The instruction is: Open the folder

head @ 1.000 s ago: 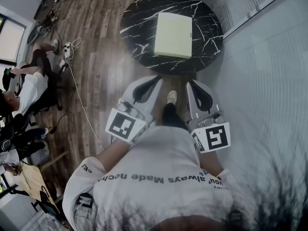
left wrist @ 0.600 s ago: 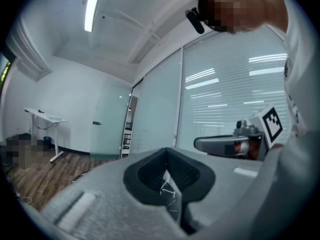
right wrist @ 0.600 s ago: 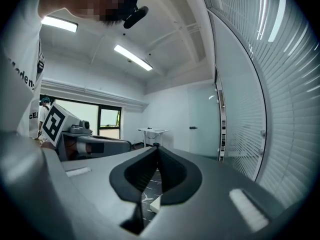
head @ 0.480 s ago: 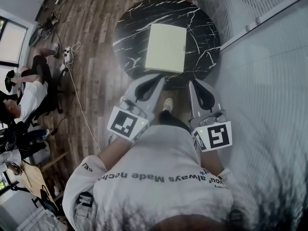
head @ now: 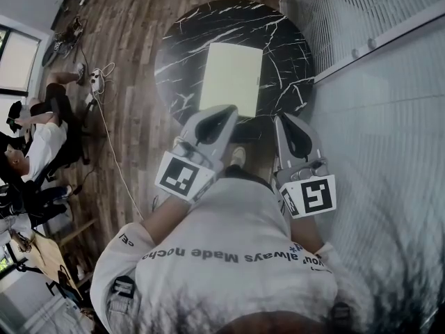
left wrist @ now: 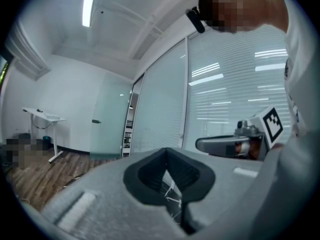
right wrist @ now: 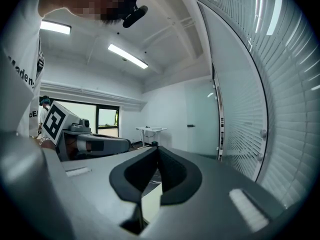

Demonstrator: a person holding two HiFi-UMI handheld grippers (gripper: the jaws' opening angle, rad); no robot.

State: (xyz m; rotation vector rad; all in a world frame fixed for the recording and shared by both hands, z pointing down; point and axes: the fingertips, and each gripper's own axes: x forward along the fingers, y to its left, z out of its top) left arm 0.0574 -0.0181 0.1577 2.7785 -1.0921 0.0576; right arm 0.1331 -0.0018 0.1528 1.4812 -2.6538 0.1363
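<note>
Both grippers had pushed forward together since the earlier frame, and the round black marble table [head: 182,54] had slid closer in the head view, right up to the jaw tips. The left gripper [head: 221,114] now reached over the table's near rim, and its tips showed over the near edge of the folder [head: 231,75]. Whether they touched it, no view could settle. The right gripper [head: 287,124] came level beside it, tips at the table's near rim and just off the folder's near right corner.

Both pairs of jaws were closed, tip against tip, with nothing gripped. Through the slit under the left jaws only white-veined marble showed. Under the right jaws a pale slab of the folder showed just ahead and below.

The folder itself, pale yellow-green, lay flat and closed in the middle of the table, straight ahead of both jaws and not yet opened. The blinds [head: 389,82] ran along beyond the right jaws. Well off to the left of the left jaws, a seated person [head: 43,127] and a white cable [head: 111,145] were on the wooden floor [head: 132,19].
</note>
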